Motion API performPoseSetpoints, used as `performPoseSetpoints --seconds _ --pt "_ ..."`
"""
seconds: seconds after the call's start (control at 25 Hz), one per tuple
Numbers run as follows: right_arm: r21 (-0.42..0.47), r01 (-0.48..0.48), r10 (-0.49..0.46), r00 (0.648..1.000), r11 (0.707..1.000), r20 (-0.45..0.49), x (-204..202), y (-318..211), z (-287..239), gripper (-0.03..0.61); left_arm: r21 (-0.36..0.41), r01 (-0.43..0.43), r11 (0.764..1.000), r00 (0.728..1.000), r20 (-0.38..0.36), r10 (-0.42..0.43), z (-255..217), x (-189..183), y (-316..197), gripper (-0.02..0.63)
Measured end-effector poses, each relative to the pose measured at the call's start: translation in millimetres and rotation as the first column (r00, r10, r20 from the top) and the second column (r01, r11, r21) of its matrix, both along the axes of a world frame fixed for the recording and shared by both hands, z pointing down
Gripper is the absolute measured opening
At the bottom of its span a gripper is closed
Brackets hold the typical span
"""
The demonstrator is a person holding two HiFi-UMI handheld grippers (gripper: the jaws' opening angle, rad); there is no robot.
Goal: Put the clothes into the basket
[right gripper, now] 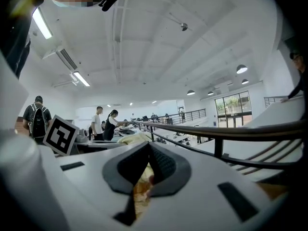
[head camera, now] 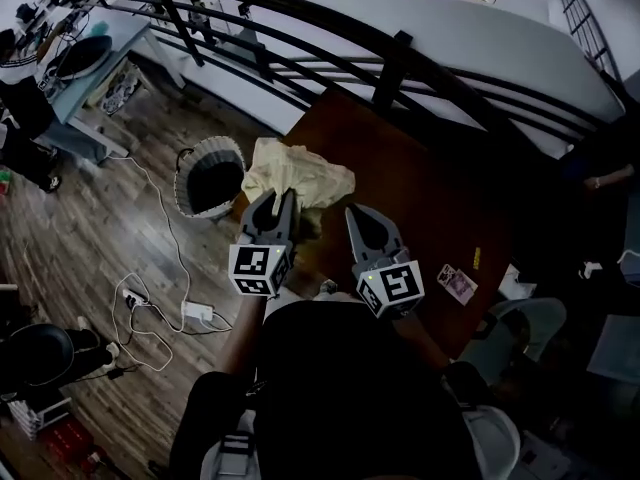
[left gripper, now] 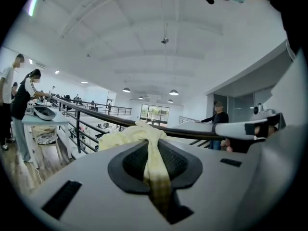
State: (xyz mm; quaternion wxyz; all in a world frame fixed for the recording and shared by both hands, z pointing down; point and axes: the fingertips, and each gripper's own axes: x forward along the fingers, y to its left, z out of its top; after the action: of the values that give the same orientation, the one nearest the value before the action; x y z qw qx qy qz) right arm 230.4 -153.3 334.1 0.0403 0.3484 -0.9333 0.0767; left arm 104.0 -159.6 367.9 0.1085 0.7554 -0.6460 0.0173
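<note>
A pale yellow cloth (head camera: 295, 171) is lifted over the left end of the dark brown table (head camera: 430, 198). My left gripper (head camera: 283, 196) is shut on it. In the left gripper view a strip of the cloth (left gripper: 154, 158) runs down between the closed pads, and the rest bunches beyond them. My right gripper (head camera: 352, 211) is beside it on the right, jaws together. In the right gripper view yellowish fabric (right gripper: 142, 189) shows in the gap below its pads. The white perforated basket (head camera: 188, 193) stands on the wooden floor, left of the table and left of both grippers.
A black railing (head camera: 400, 58) curves behind the table. A small printed card (head camera: 457, 283) lies on the table's right part. Cables and a white power strip (head camera: 197, 313) lie on the floor below the basket. A grey chair (head camera: 535, 318) stands at the right. People stand at a desk (left gripper: 21, 105) far left.
</note>
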Motion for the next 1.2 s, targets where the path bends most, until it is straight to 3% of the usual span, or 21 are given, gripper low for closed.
performPoseSetpoints --seconds 0.72,1.2 --pt "0.023 0.208 -0.207 0.978 0.978 -0.034 -179 60 -4 0.01 0.009 0.213 0.977 0.977 0.0 -0.213 4 -177 94 0.061" --pt "0.029 0.334 -0.333 0.942 0.942 -0.037 -303 110 -4 0.011 0.011 0.336 0.942 0.942 -0.002 -0.336 5 -293 160 0.061"
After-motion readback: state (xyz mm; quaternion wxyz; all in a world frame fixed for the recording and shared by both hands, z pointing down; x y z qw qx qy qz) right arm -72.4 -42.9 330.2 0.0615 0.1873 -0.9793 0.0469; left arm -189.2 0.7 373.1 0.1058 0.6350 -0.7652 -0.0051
